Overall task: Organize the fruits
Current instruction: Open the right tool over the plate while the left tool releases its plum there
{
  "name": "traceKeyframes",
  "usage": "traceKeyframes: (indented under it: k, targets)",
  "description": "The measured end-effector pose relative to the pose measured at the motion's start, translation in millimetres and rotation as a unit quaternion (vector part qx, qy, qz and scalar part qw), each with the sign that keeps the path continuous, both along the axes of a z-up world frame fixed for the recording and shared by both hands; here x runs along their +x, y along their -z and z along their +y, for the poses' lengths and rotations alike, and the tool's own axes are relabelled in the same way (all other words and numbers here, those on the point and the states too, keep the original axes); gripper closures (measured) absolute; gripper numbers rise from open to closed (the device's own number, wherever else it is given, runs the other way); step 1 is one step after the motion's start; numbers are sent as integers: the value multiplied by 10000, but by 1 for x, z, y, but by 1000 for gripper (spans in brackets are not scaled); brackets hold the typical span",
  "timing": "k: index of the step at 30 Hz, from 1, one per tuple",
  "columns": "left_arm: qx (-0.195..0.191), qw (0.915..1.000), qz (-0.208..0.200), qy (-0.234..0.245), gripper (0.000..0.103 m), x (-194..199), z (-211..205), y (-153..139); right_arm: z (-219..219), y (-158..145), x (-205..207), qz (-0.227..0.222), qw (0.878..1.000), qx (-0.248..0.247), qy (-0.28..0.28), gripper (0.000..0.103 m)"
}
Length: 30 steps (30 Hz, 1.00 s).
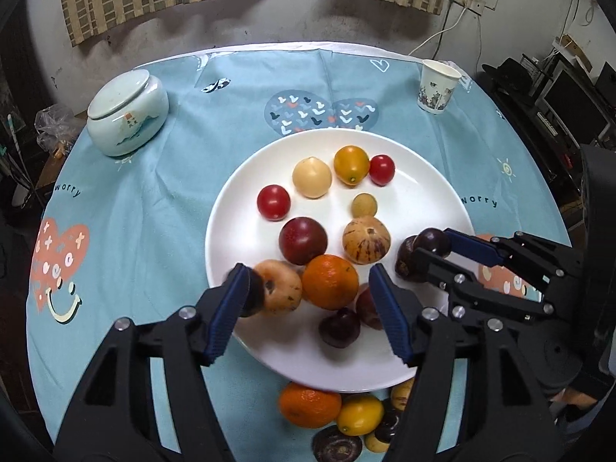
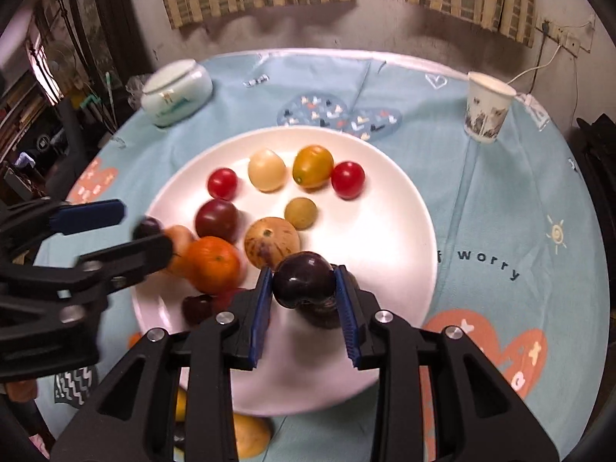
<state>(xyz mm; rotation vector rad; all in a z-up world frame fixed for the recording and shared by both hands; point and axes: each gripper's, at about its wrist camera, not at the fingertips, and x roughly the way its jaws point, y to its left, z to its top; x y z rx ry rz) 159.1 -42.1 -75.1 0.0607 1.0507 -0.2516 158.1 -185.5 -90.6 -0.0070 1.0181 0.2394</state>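
Lowering the dark plum (image 2: 303,283) clamped in the right gripper (image 2: 304,310) onto bare plate (image 2: 392,231) is advised, clear of the empty, half-open left gripper (image 1: 308,315).

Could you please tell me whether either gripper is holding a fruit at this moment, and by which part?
The right gripper clamps a dark purple fruit by its two sides. The left gripper is open and grips nothing.

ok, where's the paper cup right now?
The paper cup stands upright at the far right of the table, beyond the white plate and near the tablecloth's back edge; the right wrist view shows it upper right too.
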Motion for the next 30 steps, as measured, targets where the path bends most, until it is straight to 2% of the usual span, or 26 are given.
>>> traceKeyframes:
  k: [4, 5, 6, 7, 11, 15, 17, 20, 22, 24, 27, 30]
  targets:
    - [-129, 9997, 92, -164, 36, -3, 12, 2, -7, 4, 1, -2, 9999, 142, 90, 67]
    - [-161, 9996, 104, -185, 36, -4, 15, 1, -9, 2, 1, -23, 9997, 214, 115, 59]
    - [-180, 9996, 102, -197, 36, -7, 16, 0, -11, 1, 1, -43, 9994, 296, 147, 36]
    - [-204, 9996, 85, -202, 36, -10, 18, -2, -14, -3, 0, -119, 9989, 380, 227, 35]
    - [-232, 9997, -64, -96, 33, -32, 25, -13, -14, -21, -15, -275, 9987, 408, 126, 35]
    - [-217, 9996, -173, 55, 28, -71, 42, -17, -14, -31, -63, -423, 9978, 466, -196, 35]
    - [-167, 9997, -114, 138, 27, -90, 50, -13, -15, -25, -95, -316, 9968, 653, -326, 35]
    - [-95, 9996, 119, 240, 26, -123, 63, 2, -7, -7, -134, 8, 9969, 595, -511, 35]
    - [-73, 9992, 312, 245, 26, -140, 70, 13, 2, 0, -153, 108, 9962, 595, -632, 40]
    - [-62, 9983, 527, 244, 26, -154, 75, 24, 16, 6, -162, 217, 9958, 494, -744, 47]
    - [-92, 9969, 757, 203, 26, -169, 79, 36, 34, 5, -160, 170, 9949, 393, -913, 49]
    - [-154, 9966, 785, 191, 26, -176, 82, 37, 47, 3, -147, 93, 9945, 230, -1013, 49]
